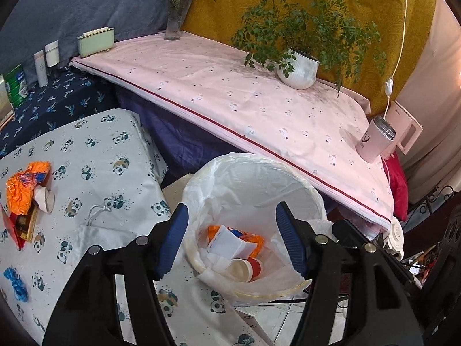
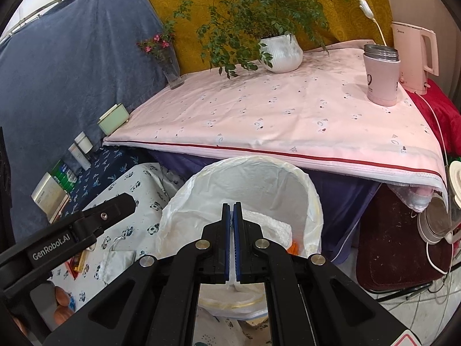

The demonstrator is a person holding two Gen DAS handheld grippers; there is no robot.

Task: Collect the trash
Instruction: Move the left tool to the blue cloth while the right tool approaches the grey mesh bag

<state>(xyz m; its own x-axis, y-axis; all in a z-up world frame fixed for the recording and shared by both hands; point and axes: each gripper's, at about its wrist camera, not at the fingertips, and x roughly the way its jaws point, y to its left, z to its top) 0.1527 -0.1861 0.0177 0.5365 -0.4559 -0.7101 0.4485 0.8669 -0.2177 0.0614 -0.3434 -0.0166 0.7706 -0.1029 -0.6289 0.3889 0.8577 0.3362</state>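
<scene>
Left gripper [image 1: 232,239] hangs over the lined bin [image 1: 288,170], jaws apart and empty. Remaining trash – the orange wrapper [image 1: 24,186] on the panda cloth [image 1: 95,155] – lies far left, nearer it than the closed, empty right gripper [image 2: 233,225].

Both wrist cameras look steeply down and forward along their own black fingers, close above a bag-lined waste bin [image 1: 253,216] beside a panda-print table [image 1: 95,173]. The left view sits slightly left, the right view more centred. Both share the bin, the pink-clothed table [image 2: 288,115] and the potted plant [image 2: 281,53] behind.
</scene>
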